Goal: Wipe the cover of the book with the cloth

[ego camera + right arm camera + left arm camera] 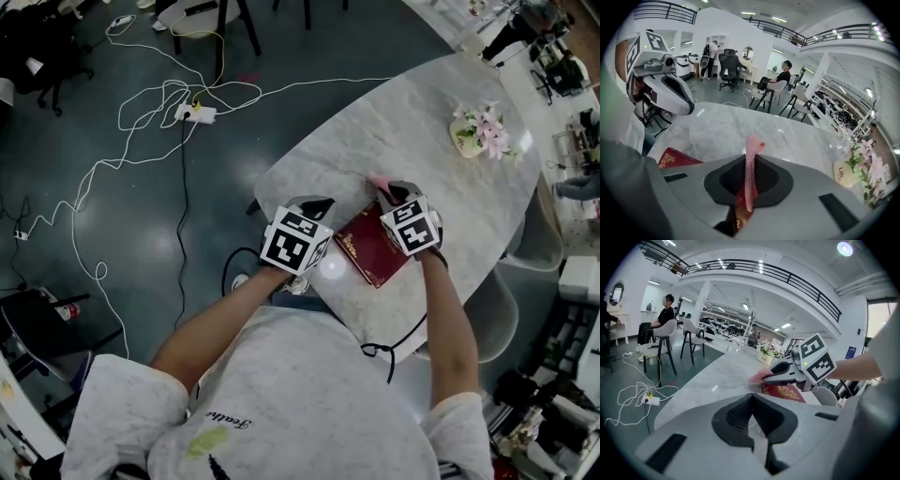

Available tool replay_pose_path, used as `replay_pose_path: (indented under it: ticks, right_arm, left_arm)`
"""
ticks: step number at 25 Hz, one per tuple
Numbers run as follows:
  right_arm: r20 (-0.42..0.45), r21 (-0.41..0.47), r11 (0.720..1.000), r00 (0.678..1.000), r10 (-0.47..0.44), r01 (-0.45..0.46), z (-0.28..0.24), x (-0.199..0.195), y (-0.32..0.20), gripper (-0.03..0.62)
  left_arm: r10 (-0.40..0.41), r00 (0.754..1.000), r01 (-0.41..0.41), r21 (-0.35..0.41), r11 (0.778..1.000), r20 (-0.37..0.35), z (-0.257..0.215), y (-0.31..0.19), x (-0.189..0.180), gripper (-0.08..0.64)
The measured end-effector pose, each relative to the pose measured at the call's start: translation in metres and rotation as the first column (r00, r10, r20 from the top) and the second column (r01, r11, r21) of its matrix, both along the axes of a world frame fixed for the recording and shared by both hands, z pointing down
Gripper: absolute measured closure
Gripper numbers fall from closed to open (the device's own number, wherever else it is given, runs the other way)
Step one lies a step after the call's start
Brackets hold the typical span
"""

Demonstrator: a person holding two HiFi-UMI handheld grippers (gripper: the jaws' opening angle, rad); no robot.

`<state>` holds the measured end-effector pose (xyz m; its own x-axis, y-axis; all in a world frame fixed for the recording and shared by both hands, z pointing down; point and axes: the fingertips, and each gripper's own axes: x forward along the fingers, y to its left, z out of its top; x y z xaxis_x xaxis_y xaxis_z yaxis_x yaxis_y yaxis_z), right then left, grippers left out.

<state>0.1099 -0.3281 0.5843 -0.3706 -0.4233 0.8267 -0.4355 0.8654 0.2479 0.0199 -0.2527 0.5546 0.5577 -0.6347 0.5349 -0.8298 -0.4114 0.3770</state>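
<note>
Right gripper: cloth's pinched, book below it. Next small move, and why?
Probably press the right gripper down and drag the pink cloth toward the person across the red book. The cloth is clamped in its fingers at the book's far corner, most of the cover lies bare, and the left gripper is shut, empty, beside the book's left edge.

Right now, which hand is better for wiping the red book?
The right. The right gripper pinches the pink cloth and sits at the far corner of the book. The left gripper is shut on nothing, off to the book's side, so it would need the cloth first.
</note>
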Motion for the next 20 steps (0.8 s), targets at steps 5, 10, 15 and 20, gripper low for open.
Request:
replay_pose_path:
  ticks: [5,10,15,20]
  right_arm:
    - [0.001,-0.003,1.000,1.000,0.001,-0.001,0.000,-0.005,0.009,0.572]
    - [0.002,-0.014,1.000,1.000,0.004,-0.004,0.000,-0.010,0.021,0.572]
    - [0.006,-0.014,1.000,1.000,0.012,-0.012,-0.001,-0.017,0.033,0.572]
    - [0.010,-0.014,1.000,1.000,0.021,-0.021,-0.001,-0.024,0.044,0.572]
  left_arm:
    - [0.009,1.000,-0.009,0.003,1.000,-0.002,-0.002,0.005,-0.001,0.552]
    - [0.019,1.000,-0.019,0.008,1.000,-0.002,-0.004,0.011,-0.004,0.552]
    - [0.030,1.000,-0.030,0.014,0.999,-0.003,-0.007,0.019,-0.008,0.552]
    - [0.040,0.999,-0.040,0.017,0.999,0.000,-0.008,0.028,-0.014,0.552]
